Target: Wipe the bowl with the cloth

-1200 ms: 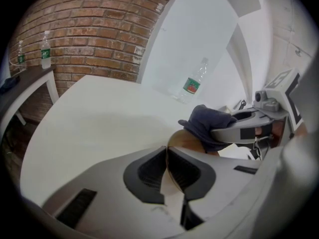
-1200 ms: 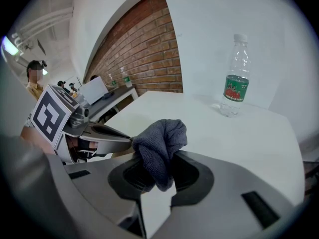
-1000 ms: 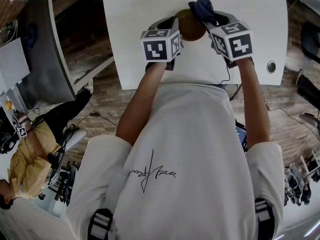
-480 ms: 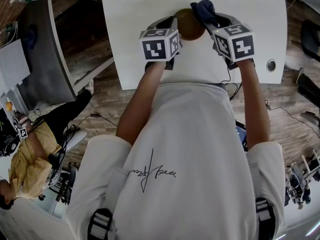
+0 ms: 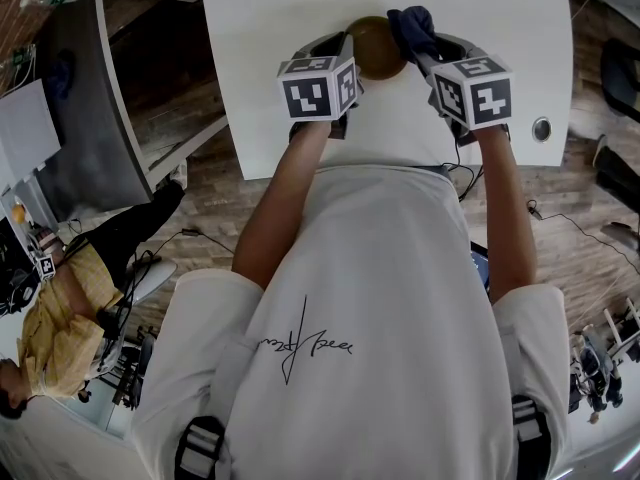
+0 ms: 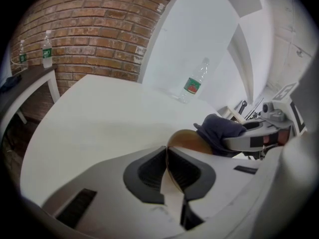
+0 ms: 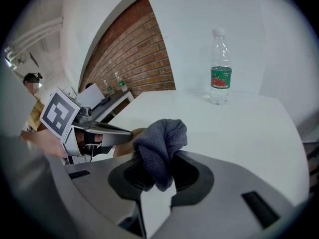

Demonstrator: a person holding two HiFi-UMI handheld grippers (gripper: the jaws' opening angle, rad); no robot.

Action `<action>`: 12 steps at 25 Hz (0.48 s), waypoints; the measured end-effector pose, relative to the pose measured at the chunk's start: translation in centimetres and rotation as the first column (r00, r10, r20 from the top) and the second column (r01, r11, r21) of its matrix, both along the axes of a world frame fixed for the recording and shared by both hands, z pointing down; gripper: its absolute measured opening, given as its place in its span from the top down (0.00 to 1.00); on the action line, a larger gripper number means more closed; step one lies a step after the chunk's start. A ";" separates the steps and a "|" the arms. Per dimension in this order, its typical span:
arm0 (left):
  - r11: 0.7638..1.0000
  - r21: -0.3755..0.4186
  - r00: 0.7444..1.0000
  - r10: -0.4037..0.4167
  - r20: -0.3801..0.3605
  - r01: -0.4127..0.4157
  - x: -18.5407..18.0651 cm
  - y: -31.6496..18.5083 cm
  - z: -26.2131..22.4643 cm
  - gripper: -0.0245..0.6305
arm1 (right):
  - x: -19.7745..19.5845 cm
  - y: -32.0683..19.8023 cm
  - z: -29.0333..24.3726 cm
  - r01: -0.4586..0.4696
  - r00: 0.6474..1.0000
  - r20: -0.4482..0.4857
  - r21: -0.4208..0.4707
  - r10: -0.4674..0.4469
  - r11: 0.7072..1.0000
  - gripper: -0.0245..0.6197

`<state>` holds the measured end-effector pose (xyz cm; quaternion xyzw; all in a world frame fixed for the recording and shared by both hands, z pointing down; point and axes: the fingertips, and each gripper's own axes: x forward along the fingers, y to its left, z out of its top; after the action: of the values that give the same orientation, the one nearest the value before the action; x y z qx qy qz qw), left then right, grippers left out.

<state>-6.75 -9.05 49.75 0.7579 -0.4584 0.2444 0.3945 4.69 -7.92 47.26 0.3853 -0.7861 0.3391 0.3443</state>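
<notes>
Right gripper (image 7: pixel 158 169): jaws clamped on the cloth (image 7: pixel 162 141), dark blue-grey, bunched, its top bulging above the jaws and a tail hanging down between them. Brown bowl (image 7: pixel 124 148) just behind and left of the cloth, mostly hidden. Left gripper (image 7: pixel 122 136) comes in from the left with its marker cube (image 7: pixel 60 114), jaws at the bowl's rim. White tabletop (image 7: pixel 239 128) beyond, a clear bottle (image 7: pixel 220 71) with a green-and-red label standing upright, well apart. Brick wall (image 7: pixel 134 54) behind
</notes>
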 end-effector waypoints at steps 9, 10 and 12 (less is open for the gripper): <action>1.000 -0.007 1.000 -0.011 -0.007 0.011 -0.1 0.0 -0.1 0.95 | 0.4 0.8 -0.1 -0.041 0.999 0.029 -0.013 0.041 0.999 0.84; 1.000 -0.004 1.000 -0.008 -0.004 0.008 -0.1 0.0 -0.1 0.95 | 0.4 0.9 -0.1 -0.045 0.998 0.033 -0.015 0.045 0.999 0.84; 1.000 0.001 1.000 -0.004 0.002 0.004 -0.1 -0.1 -0.1 0.95 | 0.6 1.2 0.0 -0.051 0.998 0.039 -0.020 0.052 0.998 0.84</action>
<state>-6.86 -9.11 49.68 0.7570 -0.4602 0.2443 0.3943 5.27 -6.75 47.25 0.3954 -0.7793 0.3627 0.3237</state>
